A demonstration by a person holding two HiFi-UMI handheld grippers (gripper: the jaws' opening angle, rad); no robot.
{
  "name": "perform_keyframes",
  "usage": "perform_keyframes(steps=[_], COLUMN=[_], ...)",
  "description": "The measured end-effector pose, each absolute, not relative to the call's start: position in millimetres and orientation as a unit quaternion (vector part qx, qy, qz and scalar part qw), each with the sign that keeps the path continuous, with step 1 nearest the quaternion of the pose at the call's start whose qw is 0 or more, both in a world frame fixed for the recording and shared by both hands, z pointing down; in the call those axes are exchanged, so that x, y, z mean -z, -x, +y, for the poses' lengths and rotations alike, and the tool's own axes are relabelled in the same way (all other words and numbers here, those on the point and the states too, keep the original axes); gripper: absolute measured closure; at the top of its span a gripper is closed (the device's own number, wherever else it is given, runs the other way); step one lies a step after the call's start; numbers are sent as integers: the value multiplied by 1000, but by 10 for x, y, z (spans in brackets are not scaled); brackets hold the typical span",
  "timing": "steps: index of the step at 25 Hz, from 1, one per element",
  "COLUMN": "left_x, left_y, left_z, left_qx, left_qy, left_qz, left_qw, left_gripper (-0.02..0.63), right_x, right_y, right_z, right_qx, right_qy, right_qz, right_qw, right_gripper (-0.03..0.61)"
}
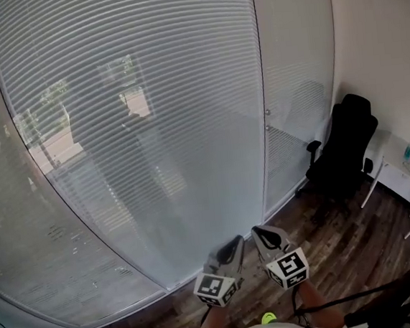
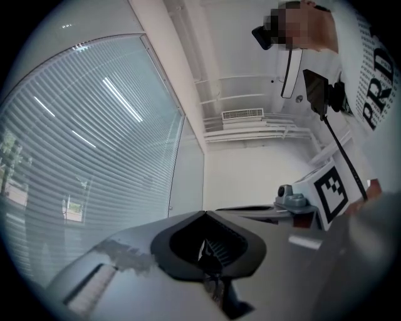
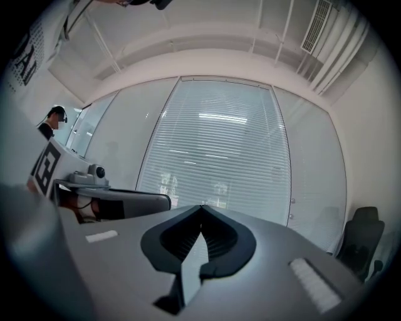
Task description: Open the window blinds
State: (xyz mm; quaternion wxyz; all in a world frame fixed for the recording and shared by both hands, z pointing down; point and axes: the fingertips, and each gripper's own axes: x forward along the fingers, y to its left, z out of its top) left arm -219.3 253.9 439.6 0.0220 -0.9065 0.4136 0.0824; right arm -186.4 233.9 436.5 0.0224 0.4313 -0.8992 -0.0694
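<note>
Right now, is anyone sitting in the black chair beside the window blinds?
No, the black chair stands empty near the corner, to the right of the window blinds.

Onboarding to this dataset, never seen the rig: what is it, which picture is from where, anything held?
No robot here: a person holds a grey two-jaw gripper in each hand, each carrying a marker cube. The head view looks down from the person's head: left gripper and right gripper side by side, facing the lowered white slatted window blinds. A black office chair stands on the dark wooden floor at the right. The other two pictures come from cameras riding on each gripper, looking along its jaws. Both pairs of jaws are together, holding nothing.
</note>
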Motion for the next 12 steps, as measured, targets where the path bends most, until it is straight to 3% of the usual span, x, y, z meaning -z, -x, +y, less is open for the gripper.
perform_keyframes(steps=[6,12], left_x=[-4403,-4403], left_y=[1415,1288], left_z=[1736,1550], left_qx=[-73,-73], left_qy=[910,906], left_qz=[408,416], left_qw=[19,27], left_gripper=[620,620], right_x=[-4379,-4407], right_y=[1151,1040], right_z=[1537,1373], right_qx=[62,64], right_qy=[-428,-418], right_qz=[-902,-906], right_qw=[21,22], right_gripper=[572,572])
